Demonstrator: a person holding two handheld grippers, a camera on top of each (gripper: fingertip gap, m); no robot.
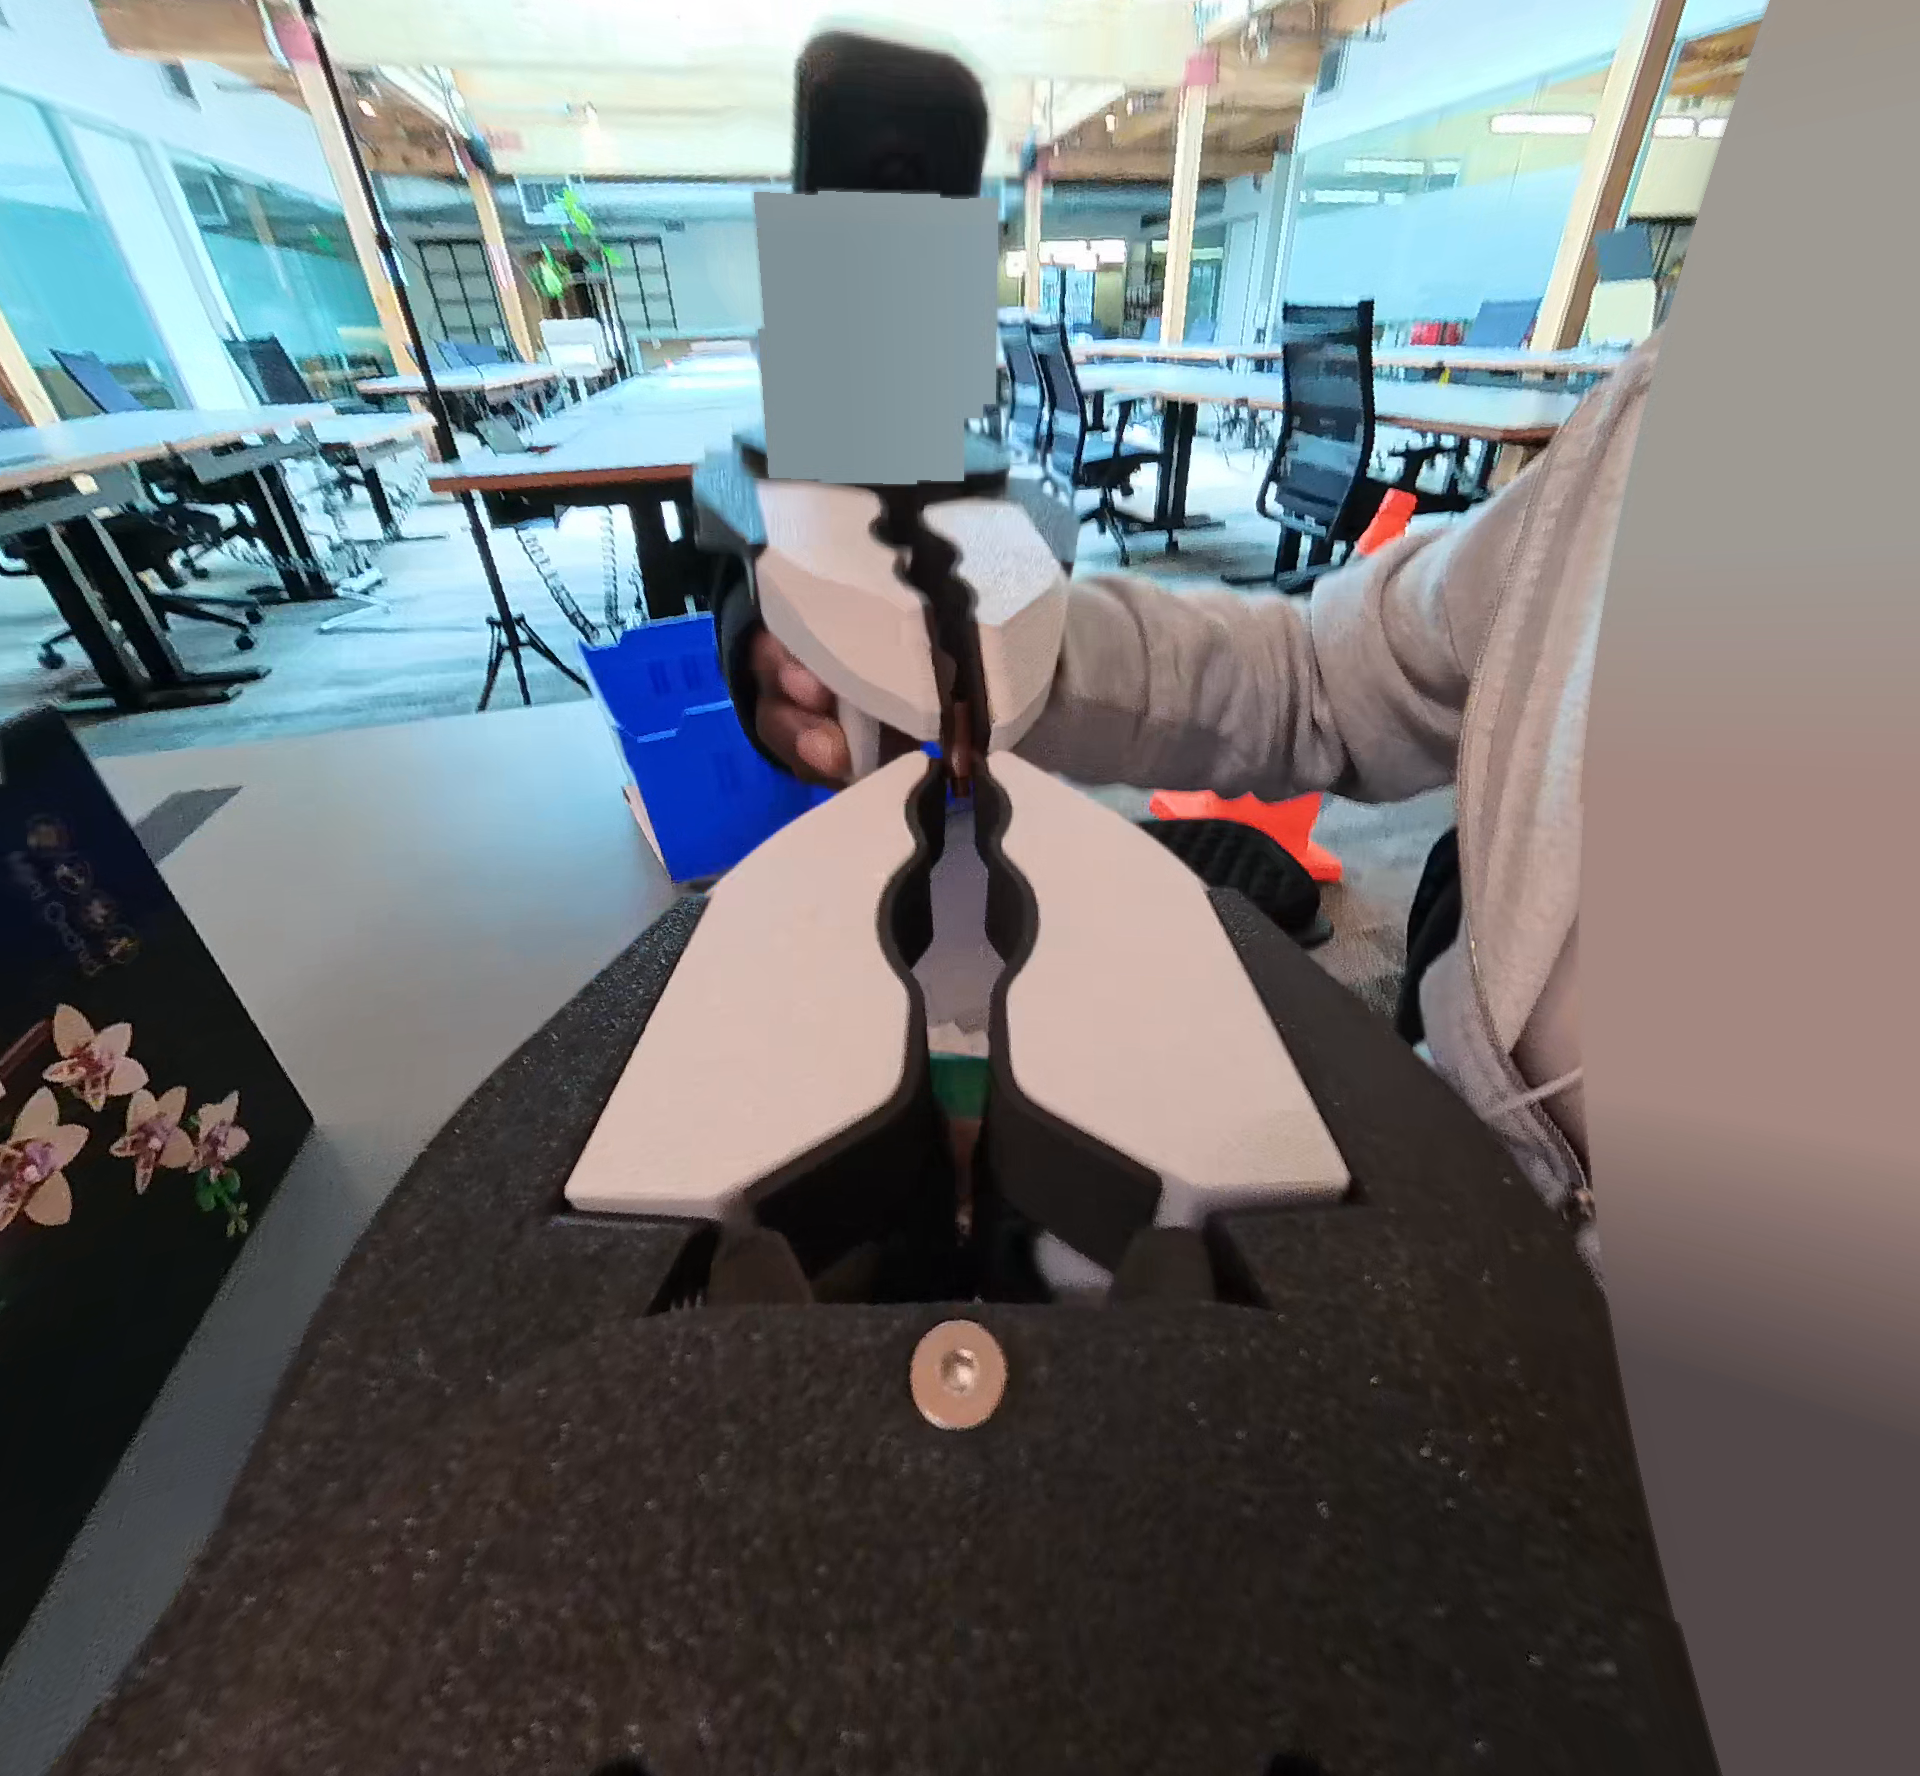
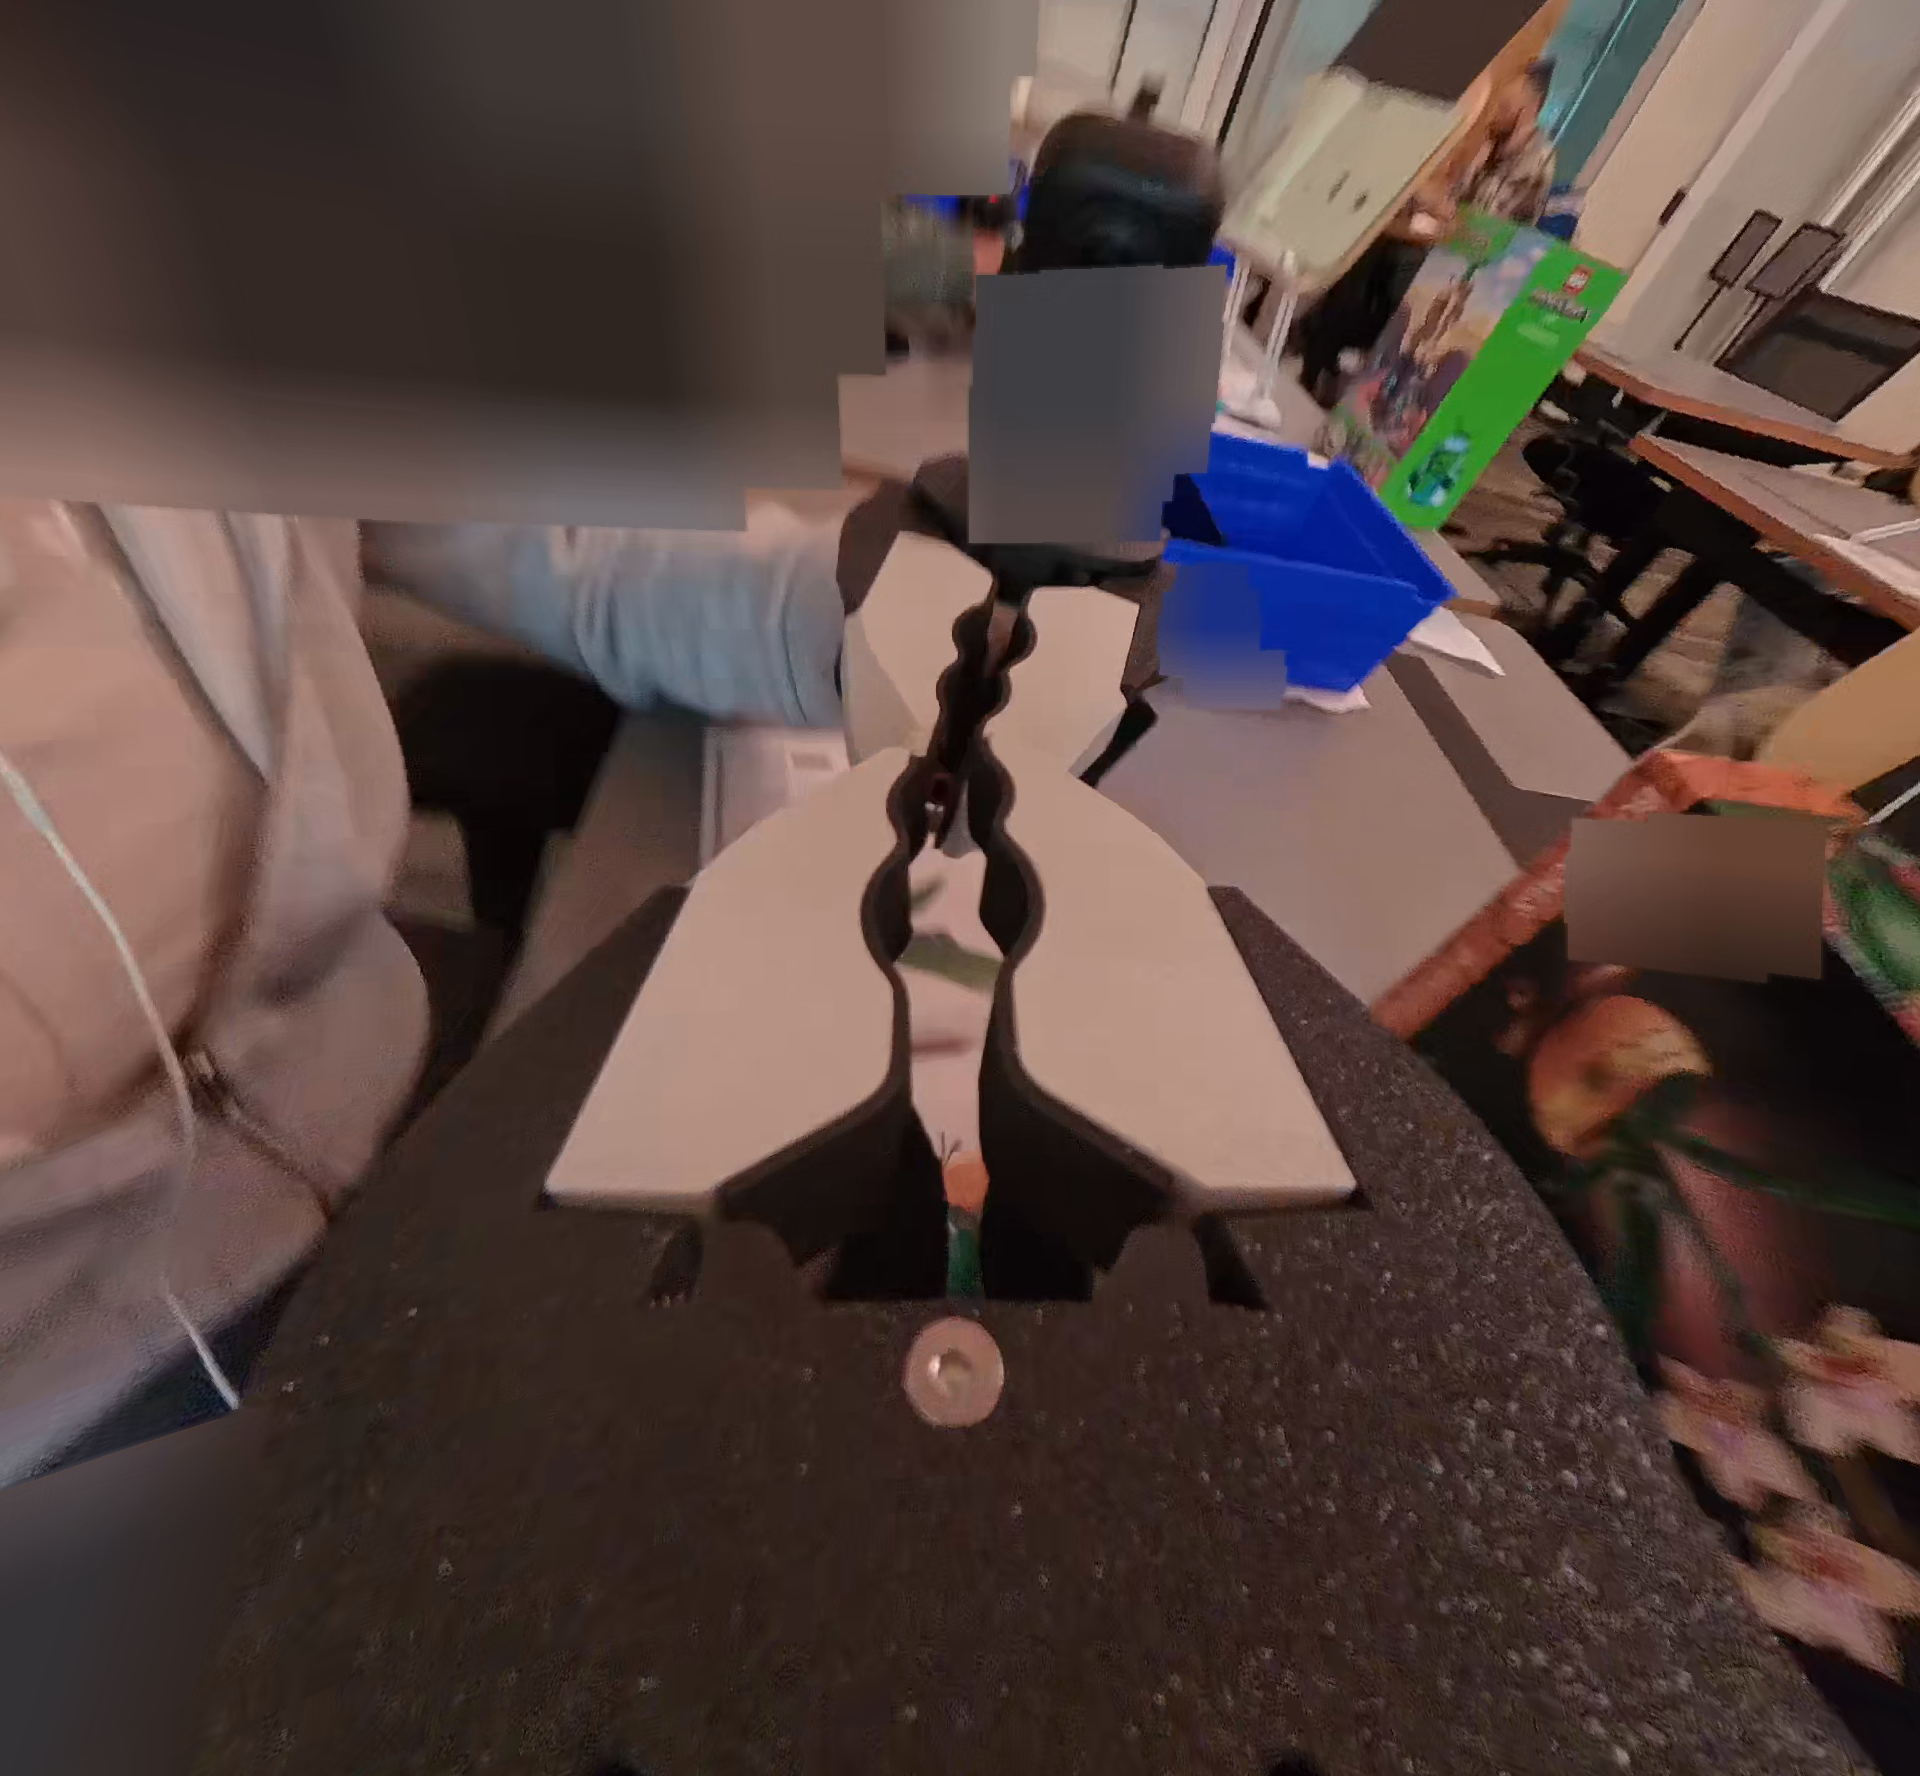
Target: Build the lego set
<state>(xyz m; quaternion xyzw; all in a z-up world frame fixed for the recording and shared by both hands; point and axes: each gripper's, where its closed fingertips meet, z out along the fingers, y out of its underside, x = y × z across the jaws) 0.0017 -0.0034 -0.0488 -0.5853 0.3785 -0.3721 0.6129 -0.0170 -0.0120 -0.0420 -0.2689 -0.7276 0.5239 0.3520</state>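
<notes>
Brown, a small lego piece (image 1: 958,755) sits pinched between left tongs (image 1: 951,770) and right tongs (image 1: 940,625), tip to tip; joining likely follows, needing careful alignment.

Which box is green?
The far box, standing behind the blue bin, has the bright green side. The near box on the right is dark, with flowers and an orange edge.

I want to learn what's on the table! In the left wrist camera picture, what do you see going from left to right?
Dark flower box → blue bin → left gripper → orange cone → grey sleeve.
</notes>
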